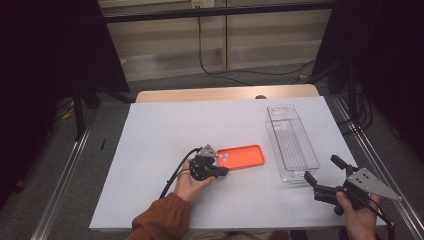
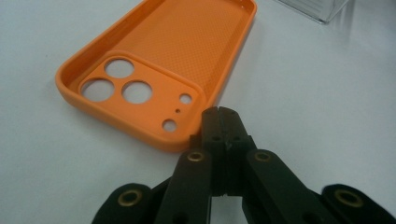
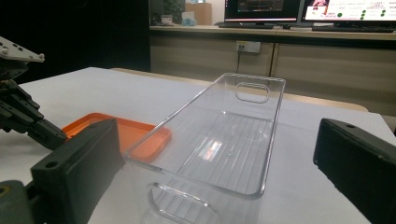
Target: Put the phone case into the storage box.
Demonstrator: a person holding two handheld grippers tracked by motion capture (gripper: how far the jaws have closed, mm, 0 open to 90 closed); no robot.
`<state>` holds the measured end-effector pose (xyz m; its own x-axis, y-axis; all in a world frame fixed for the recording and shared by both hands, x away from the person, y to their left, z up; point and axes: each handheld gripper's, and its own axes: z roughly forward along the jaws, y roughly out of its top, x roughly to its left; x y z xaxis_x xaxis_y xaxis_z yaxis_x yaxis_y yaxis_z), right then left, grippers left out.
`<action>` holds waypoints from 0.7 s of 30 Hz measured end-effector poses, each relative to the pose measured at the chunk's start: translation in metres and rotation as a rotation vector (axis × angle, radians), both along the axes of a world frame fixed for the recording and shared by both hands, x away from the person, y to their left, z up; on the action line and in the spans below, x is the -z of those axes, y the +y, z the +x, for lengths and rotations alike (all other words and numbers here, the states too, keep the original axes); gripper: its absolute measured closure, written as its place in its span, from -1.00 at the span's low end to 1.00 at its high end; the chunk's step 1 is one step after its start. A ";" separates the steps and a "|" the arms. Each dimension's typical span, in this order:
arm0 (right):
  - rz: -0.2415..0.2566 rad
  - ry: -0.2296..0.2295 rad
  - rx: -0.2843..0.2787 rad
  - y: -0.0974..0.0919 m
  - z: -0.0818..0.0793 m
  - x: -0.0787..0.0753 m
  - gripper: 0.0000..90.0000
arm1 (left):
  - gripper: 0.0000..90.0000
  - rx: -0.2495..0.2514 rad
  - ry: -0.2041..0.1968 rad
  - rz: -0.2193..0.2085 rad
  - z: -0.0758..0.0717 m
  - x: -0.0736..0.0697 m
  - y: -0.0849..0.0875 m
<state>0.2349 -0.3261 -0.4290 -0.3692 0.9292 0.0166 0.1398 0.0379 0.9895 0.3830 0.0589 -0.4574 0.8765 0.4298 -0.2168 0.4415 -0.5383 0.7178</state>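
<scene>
One orange phone case, one clear plastic tray, two grippers on the white table.

Phone case [image 1: 241, 157] lies open side up at mid-table, just left of the tray [image 1: 291, 142]; three large camera holes and three small ones counted. Left gripper [image 2: 219, 113]: jaws clenched together on nothing, tips at the case's corner edge. Right gripper [image 1: 322, 169]: jaws released, spread wide, facing the tray's near end.
</scene>
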 end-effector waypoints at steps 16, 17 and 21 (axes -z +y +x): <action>0.000 -0.001 0.001 0.000 0.000 0.000 -1.00 | 1.00 -0.040 -0.003 0.013 0.008 -0.001 0.010; 0.000 0.000 0.003 0.000 0.000 0.000 -1.00 | 1.00 -0.044 0.001 0.012 0.009 -0.001 0.010; 0.000 -0.001 0.002 0.000 0.000 0.000 -1.00 | 1.00 -0.060 -0.008 0.013 0.011 -0.001 0.011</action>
<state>0.2349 -0.3264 -0.4289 -0.3677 0.9298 0.0165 0.1392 0.0375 0.9895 0.3940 0.0694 -0.4567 0.8508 0.4845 -0.2037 0.4675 -0.5205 0.7145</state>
